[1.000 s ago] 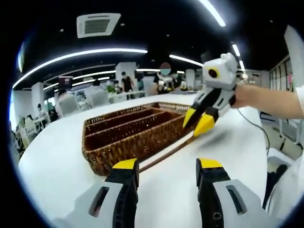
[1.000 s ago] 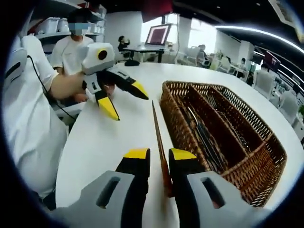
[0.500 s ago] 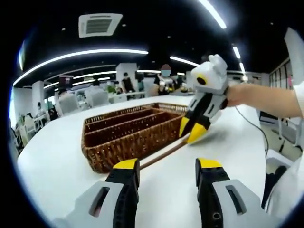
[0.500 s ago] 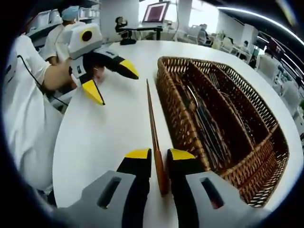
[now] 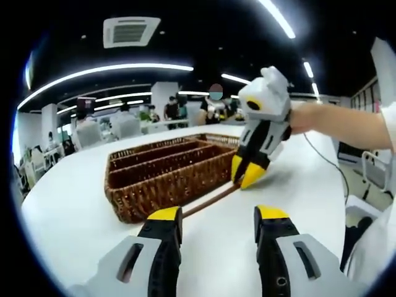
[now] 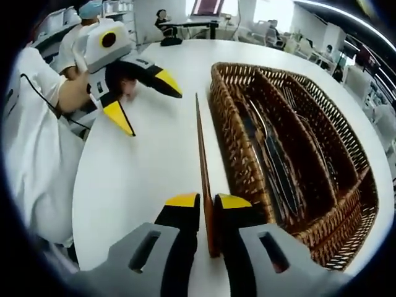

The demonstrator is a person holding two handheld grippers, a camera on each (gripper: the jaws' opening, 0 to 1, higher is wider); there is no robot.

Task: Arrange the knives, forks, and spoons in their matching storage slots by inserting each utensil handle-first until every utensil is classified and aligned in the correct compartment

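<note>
Left gripper view: low over the white table (image 5: 68,204), facing the wicker tray (image 5: 167,173) from near. Right gripper view: higher, tilted down along the tray (image 6: 291,154), perhaps closer. Shared: tray, table, and each view's opposite gripper.

The basket (image 6: 346,204) is woven wicker, brown, with a rough and slightly shiny weave. Inside its compartments lie utensils (image 6: 278,167) of dark metal with a dull gleam; the view is poor there, so perhaps some are not metal. The long utensil (image 6: 203,167) between the right gripper's (image 6: 208,202) jaws looks like reddish-brown wood, smooth. The table (image 6: 136,179) is white, smooth, matt. The left gripper (image 6: 143,98) is hard plastic: glossy white body, black jaws, yellow tips.
</note>
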